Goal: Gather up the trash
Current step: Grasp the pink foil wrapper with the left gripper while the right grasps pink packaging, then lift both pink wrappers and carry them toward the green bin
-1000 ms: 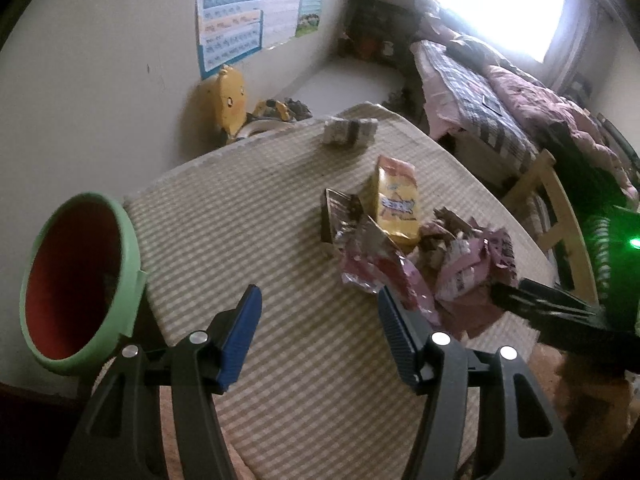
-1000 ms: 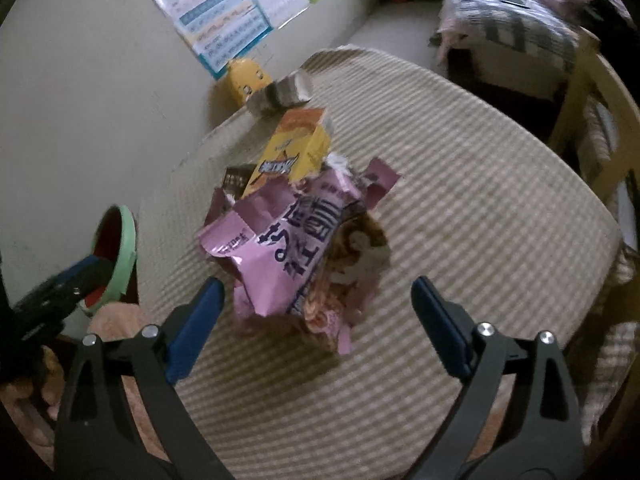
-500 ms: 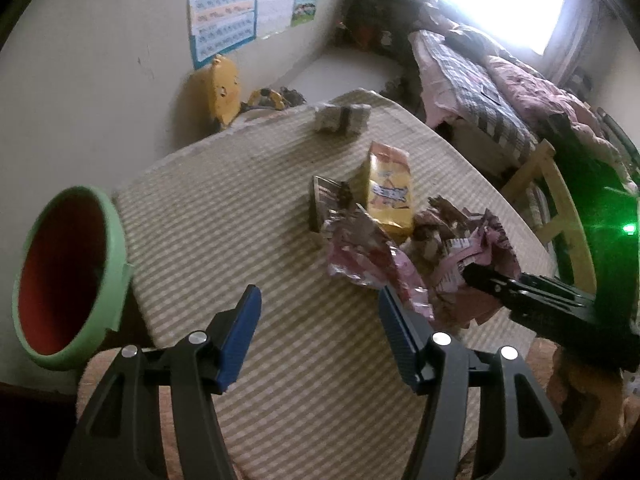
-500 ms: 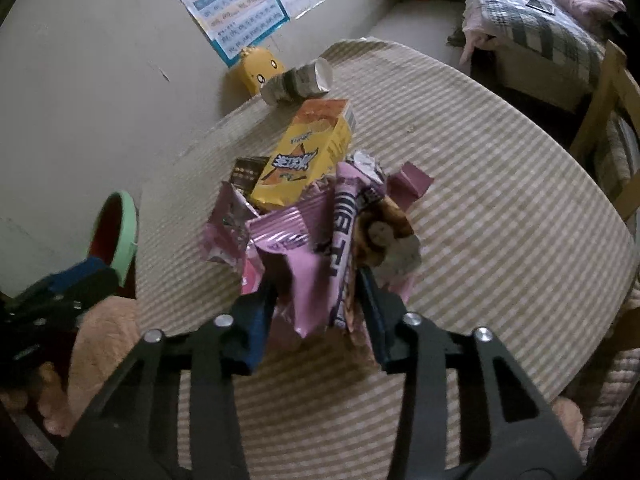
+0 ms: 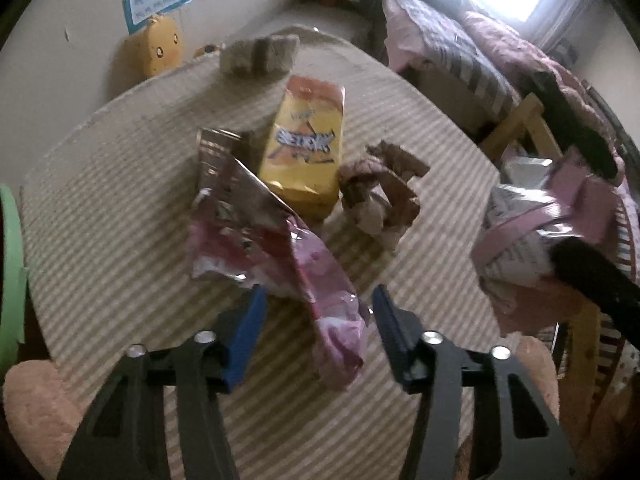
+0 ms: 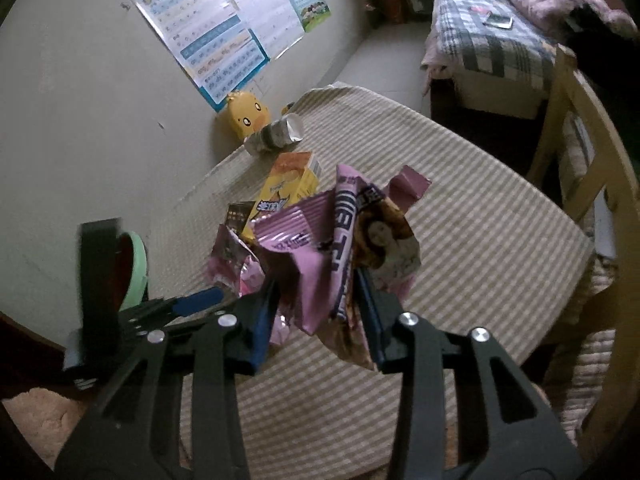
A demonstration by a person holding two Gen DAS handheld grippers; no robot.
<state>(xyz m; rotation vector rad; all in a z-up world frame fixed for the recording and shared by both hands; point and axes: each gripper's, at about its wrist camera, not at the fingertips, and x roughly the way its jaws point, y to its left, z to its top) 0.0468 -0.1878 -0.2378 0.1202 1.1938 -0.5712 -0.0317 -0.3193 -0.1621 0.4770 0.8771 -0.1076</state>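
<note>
My right gripper is shut on a crumpled purple snack bag and holds it above the checked tablecloth; the bag also shows at the right of the left wrist view. My left gripper is open, its jaws on either side of a pink foil wrapper lying on the table. Behind the wrapper lie a yellow snack box and a brown crumpled wrapper. The green bin with a red inside stands at the table's left edge.
A paper cup lies on its side at the table's far end, next to a yellow duck toy. A wooden chair stands at the right, a bed beyond it. Posters hang on the wall.
My right gripper has closed on the purple bag and lifted it off the table. My left gripper has moved forward, so the pink wrapper now lies between its open jaws.
</note>
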